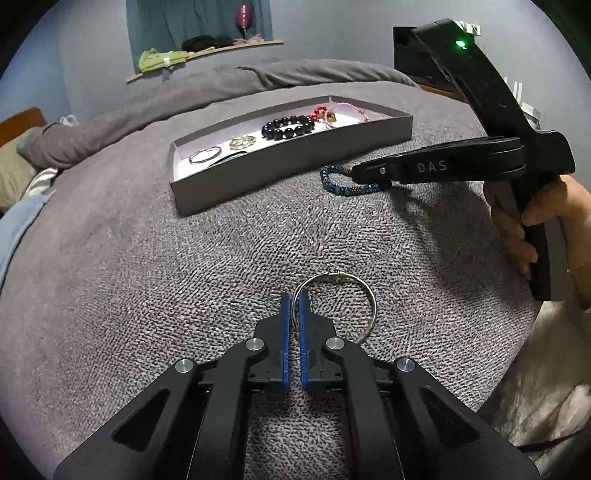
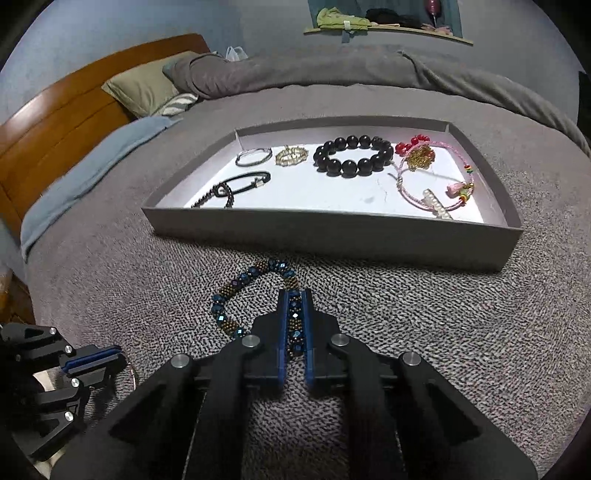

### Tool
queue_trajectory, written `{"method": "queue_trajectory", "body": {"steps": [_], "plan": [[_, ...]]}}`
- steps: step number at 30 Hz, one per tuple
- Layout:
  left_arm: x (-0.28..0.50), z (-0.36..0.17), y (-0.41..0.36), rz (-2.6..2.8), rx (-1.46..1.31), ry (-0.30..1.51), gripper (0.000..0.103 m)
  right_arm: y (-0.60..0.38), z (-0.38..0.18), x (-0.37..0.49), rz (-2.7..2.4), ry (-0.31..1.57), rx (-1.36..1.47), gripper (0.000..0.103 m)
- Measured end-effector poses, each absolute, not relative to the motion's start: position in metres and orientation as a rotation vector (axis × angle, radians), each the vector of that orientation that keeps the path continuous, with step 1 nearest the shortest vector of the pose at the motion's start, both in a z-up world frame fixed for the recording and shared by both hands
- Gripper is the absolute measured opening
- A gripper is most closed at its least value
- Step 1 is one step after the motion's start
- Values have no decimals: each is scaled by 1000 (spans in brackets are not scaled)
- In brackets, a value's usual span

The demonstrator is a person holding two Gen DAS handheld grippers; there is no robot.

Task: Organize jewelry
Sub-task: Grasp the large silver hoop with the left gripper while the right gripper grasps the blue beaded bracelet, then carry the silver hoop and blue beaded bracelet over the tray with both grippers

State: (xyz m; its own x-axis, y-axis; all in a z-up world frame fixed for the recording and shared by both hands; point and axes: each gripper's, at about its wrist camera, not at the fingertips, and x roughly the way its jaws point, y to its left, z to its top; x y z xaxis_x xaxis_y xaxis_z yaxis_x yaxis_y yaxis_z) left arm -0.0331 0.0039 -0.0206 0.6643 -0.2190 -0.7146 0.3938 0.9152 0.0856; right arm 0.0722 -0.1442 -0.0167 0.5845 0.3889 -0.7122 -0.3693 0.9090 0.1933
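Left wrist view: left gripper (image 1: 294,301) jaws pinch silver ring (image 1: 334,304); right gripper (image 2: 295,301) clamps blue beaded bracelet (image 2: 236,286).

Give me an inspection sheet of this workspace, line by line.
Surface: grey textured blanket over a bed.
Job's things: grey tray holding several bracelets, among them a black bead bracelet; blue beaded bracelet and silver bangle lie outside the tray on the blanket.
Clutter: nothing seen on the blanket.
Grippers: left gripper closed on the silver bangle; right gripper closed on the blue beaded bracelet.
Cables: nothing seen.
Surroundings: wooden headboard, pillow, wall shelf.
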Motion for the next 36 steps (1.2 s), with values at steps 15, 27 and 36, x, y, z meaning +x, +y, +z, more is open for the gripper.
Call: {"method": "queue_trajectory", "body": {"steps": [15, 27, 36], "plan": [[7, 35, -3, -355, 200, 659, 5, -178, 65, 70, 400, 600, 12, 7], [128, 31, -29, -262, 228, 761, 5, -171, 72, 137, 396, 585, 72, 7], [164, 5, -37, -298, 212, 885, 5, -163, 29, 167, 429, 710, 99, 7]]}}
